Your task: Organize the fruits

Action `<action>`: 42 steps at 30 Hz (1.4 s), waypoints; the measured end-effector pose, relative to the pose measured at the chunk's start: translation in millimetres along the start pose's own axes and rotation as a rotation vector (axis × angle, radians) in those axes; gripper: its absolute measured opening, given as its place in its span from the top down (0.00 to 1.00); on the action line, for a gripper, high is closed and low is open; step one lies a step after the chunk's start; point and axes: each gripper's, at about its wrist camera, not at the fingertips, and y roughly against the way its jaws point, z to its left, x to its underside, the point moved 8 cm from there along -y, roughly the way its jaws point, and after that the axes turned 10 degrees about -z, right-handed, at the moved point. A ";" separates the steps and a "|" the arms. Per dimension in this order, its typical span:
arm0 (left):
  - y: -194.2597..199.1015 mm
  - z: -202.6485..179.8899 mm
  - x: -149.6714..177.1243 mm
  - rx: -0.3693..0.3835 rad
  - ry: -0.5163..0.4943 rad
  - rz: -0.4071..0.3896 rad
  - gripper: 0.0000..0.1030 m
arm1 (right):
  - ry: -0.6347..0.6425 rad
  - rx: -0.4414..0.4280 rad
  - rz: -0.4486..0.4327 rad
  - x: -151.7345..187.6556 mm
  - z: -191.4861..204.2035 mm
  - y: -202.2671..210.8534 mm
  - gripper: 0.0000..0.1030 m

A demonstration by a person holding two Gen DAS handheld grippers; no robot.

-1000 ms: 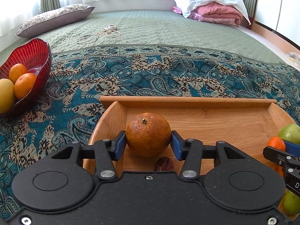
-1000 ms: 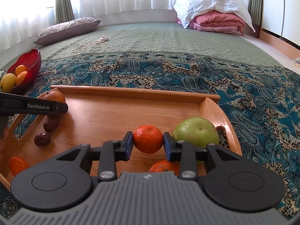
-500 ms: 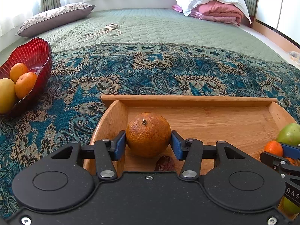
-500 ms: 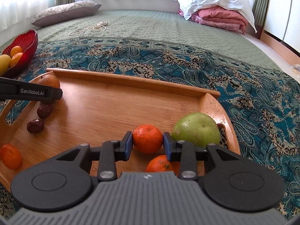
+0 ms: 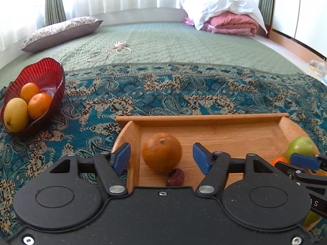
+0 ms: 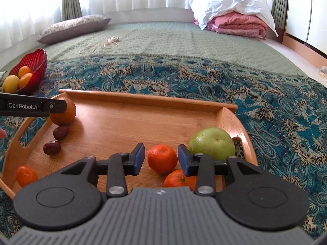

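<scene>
The left gripper (image 5: 161, 156) stands wide open, its blue pads well clear on either side of the large dull-orange round fruit (image 5: 161, 152), which sits on the floor of the curved-sided wooden tray (image 5: 204, 118) in its left corner, close to the side wall, with a wrinkled dark-red date (image 5: 175, 180) touching or just short of its near side. The right gripper (image 6: 161, 159) is also parted, its pads just beside but not touching a small bright-orange mandarin (image 6: 162, 158) near the tray's right end; a second mandarin (image 6: 179, 180) lies just in front of it and a big pale-green round fruit (image 6: 211, 144) just to its right. The big orange looks firm, fairly heavy and round enough to roll, so I would take it across its widest part, level with its middle (a high grip might squeeze it out). The mandarin seems lighter and softer-skinned, so a gentler squeeze across its middle should do. A ribbed red glass bowl (image 5: 51, 75) on the patterned teal cloth (image 5: 184, 94) already holds three yellow and orange fruits.
</scene>
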 end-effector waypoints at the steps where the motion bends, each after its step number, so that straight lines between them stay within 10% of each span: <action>1: 5.5 -0.3 -0.7 0.005 0.005 -0.010 0.30 | -0.001 -0.001 -0.012 -1.8 0.2 3.9 0.45; 18: 108.6 -12.2 37.2 0.029 -0.010 -0.126 0.10 | -0.004 0.013 -0.220 5.8 3.8 89.7 0.16; 42: 140.5 -22.9 121.0 -0.012 -0.019 -0.080 0.06 | 0.005 0.081 -0.221 80.9 2.1 123.0 0.00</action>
